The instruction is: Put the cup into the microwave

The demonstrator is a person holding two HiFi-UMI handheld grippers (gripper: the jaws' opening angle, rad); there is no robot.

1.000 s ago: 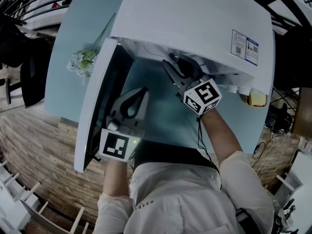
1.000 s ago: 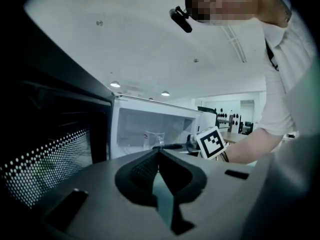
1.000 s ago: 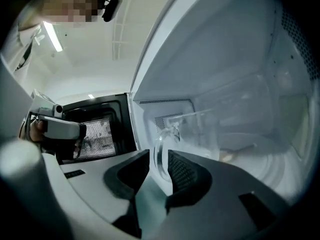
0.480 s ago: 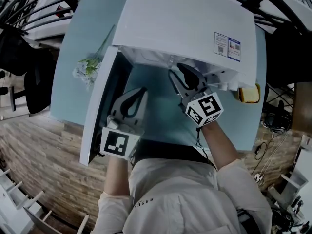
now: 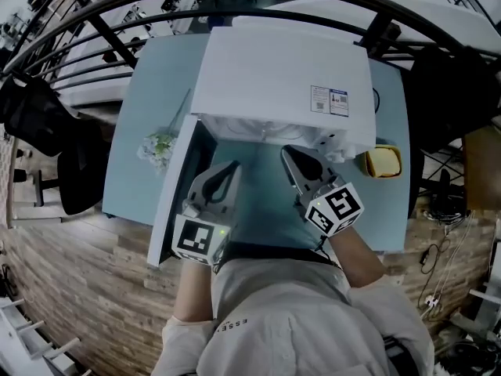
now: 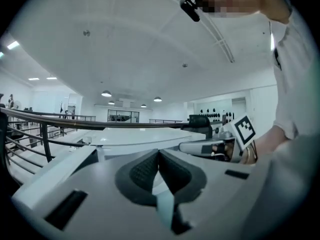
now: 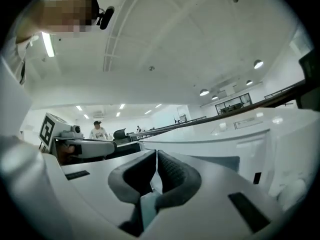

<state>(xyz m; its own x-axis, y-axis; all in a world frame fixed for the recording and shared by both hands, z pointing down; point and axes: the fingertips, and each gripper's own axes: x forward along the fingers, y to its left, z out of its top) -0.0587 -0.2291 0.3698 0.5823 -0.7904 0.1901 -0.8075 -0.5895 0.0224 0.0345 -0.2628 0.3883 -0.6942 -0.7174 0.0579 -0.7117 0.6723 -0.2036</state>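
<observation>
The white microwave (image 5: pixel 282 77) stands on a light blue table (image 5: pixel 153 84), its door (image 5: pixel 174 194) swung open to the left. No cup shows in any view, and the oven's inside is hidden under its top. My left gripper (image 5: pixel 227 168) hovers in front of the open door, shut with nothing between its pads (image 6: pixel 145 169). To its right, just outside the oven's mouth, my right gripper (image 5: pixel 289 152) has its jaws closing, the pads (image 7: pixel 170 171) almost together and nothing between them. The right gripper view has the microwave front (image 7: pixel 250 139) on its right.
A small bunch of pale flowers (image 5: pixel 159 145) lies on the table left of the door. A yellow object (image 5: pixel 380 161) sits by the microwave's right front corner. Black railings (image 5: pixel 102 34) run behind the table, and a dark chair (image 5: pixel 74 175) stands at the left.
Both grippers have pulled back from the microwave toward my body and risen. The right gripper has come out of the oven's mouth, and its jaws have come together.
</observation>
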